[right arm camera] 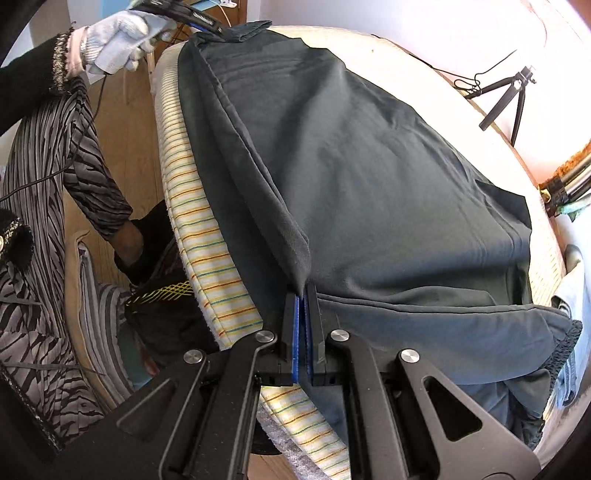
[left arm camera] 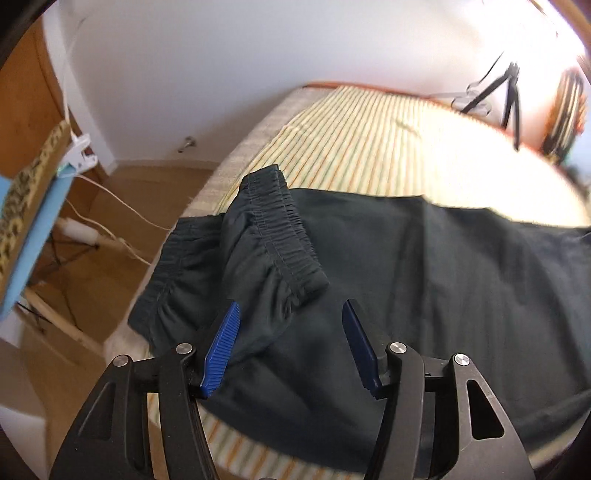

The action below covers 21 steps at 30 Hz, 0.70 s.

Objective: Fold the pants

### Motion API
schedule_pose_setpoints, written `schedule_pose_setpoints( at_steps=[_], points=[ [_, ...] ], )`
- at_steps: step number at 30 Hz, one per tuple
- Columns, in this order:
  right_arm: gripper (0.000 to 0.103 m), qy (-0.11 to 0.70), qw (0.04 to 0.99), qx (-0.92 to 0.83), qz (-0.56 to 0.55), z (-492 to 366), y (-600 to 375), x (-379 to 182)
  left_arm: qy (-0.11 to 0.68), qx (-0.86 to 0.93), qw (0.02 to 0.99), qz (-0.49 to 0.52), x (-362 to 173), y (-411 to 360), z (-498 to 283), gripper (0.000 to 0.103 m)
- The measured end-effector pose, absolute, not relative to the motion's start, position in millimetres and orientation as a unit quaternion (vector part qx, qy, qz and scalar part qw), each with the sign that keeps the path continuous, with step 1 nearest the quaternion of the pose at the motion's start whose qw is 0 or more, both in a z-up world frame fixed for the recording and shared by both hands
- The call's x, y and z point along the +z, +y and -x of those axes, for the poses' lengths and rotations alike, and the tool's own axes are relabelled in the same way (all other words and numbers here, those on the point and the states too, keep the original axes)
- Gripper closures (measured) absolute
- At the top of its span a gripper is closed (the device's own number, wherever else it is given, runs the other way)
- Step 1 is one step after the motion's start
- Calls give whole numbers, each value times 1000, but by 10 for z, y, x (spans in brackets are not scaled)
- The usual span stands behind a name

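Observation:
Dark pants [left arm camera: 424, 280] lie spread across a striped mattress [left arm camera: 351, 140]. Their elastic waistband [left arm camera: 284, 236] is folded back over the fabric near the mattress's left edge. My left gripper [left arm camera: 291, 314] hovers just in front of that waistband, its blue pads [left arm camera: 221, 347] apart and pressing on nothing. In the right wrist view the pants [right arm camera: 369, 177] stretch away from me, and my right gripper [right arm camera: 303, 295] is shut on a raised fold of the pants at their near edge. A gloved hand [right arm camera: 118, 37] holds the left gripper [right arm camera: 207, 24] at the far waistband end.
The mattress edge [right arm camera: 207, 258] drops to a wooden floor where the person's striped clothing [right arm camera: 44, 206] stands close by. White cables [left arm camera: 110, 206] and a blue board [left arm camera: 33, 236] are at the left. A black tripod [right arm camera: 513, 96] stands beyond the mattress.

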State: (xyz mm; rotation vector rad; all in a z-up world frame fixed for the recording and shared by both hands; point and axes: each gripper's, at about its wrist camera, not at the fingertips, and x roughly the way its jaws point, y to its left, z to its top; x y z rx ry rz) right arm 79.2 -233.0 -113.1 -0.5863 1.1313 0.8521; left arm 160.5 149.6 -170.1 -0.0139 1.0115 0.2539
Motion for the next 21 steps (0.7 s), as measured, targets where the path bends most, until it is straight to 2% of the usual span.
schedule_pose_setpoints(
  at_steps=[5,7,8,9,16,21],
  points=[
    [100,514,720,384,265,-786,-2340,-1142,488,129,863,35,-1819,1652,-1788,46],
    [100,514,721,382,266,-795,-2352,-1136,482,126,865,64,-1827,1778,-1720,57],
    [100,513,721,381,267,-799,-2355,-1131,479,128,865,81,-1827,1840,-1710,73],
    [100,512,722,379,269,-805,-2358,-1127,477,131,864,91,-1812,1865,-1692,76],
    [100,504,733,369,270,-860,-2406,-1031,415,142,862,252,-1572,2451,-1250,77],
    [100,501,732,369,277,-867,-2382,-1025,438,144,849,259,-1734,2558,-1158,78]
  ],
)
